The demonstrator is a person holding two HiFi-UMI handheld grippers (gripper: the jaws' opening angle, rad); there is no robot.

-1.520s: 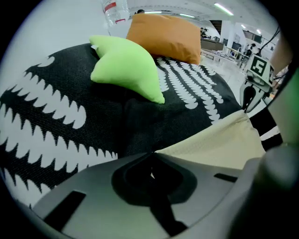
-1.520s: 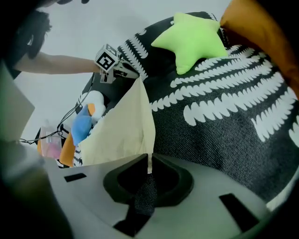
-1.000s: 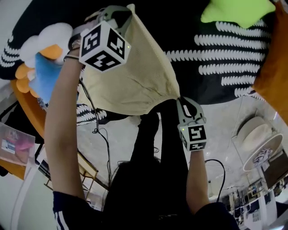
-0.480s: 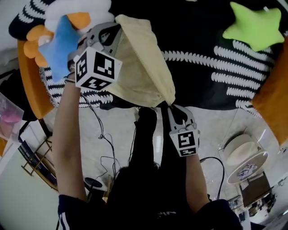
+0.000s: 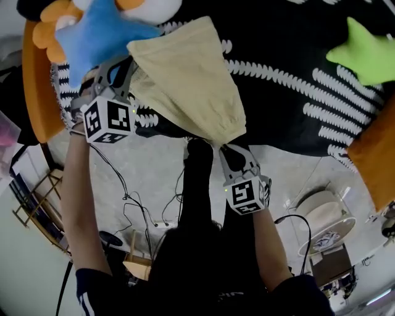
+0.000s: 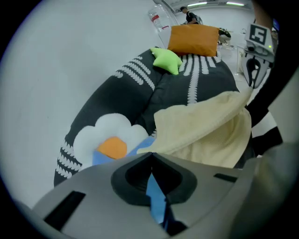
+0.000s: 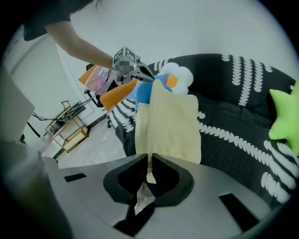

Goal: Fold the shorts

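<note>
Cream shorts hang stretched between my two grippers above a black bed cover with white markings. My left gripper is shut on the shorts' upper left corner, right beside a blue star cushion. At the lower end, my right gripper is shut on the shorts' bottom corner. In the left gripper view the jaws meet with the cream cloth running off from their tip. In the right gripper view cream fabric is pinched between the shut jaws, and the left gripper shows beyond it.
A green star cushion and an orange pillow lie at the bed's right. White and orange cushions sit behind the blue one. Below are grey floor with cables, a metal rack, a round white stand and the person's black-trousered legs.
Both grippers have carried the shorts leftward along the bed. The left gripper has dropped lower in the head view and now sits by the blue star cushion; both grips have held.
</note>
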